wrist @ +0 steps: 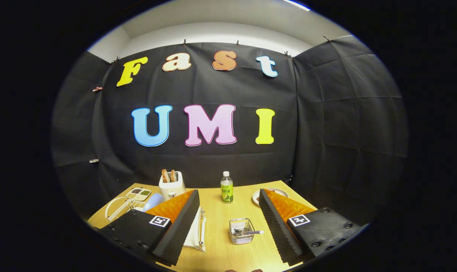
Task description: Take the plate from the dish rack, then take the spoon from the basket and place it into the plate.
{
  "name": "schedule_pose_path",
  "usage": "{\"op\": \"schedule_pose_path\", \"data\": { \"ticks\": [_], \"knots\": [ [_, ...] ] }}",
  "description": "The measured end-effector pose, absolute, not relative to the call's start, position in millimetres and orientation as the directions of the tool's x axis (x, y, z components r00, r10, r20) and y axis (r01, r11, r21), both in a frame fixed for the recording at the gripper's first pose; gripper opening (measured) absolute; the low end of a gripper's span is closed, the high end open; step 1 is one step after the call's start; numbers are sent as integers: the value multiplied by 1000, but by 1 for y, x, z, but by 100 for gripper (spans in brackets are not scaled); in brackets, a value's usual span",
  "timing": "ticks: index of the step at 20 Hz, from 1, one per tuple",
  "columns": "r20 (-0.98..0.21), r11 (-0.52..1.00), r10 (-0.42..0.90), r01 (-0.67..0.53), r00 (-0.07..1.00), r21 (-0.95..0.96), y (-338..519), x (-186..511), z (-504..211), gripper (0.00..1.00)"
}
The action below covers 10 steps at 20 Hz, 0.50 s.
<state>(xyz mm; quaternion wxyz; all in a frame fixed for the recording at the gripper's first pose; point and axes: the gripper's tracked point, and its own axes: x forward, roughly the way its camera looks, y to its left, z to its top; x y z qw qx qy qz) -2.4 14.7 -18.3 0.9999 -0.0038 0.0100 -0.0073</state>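
While it hangs over the wood table [217,211]:
gripper [228,223]: fingers wide apart, nothing held
basket [240,231]: small wire box betw fingers, spoon [251,232] inside
dish rack [198,230]: white, partly hidden by left finger
plate [255,196]: round, half hidden

Black cloth [326,124] hangs as the booth's wall on three sides, creased in squares and clipped along its top edge. Above it runs a pale wall and ceiling [220,22], brightly lit. Below stands a light wooden table [217,226].
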Motion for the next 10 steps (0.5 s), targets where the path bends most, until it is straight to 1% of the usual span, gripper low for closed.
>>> {"op": "schedule_pose_path", "data": {
  "ticks": [7,10],
  "knots": [
    [-60,1000,-17,18,998,15,21,3,-28,98],
    [-128,999,-5,10,992,38,32,10,-40,97]
  ]
}}
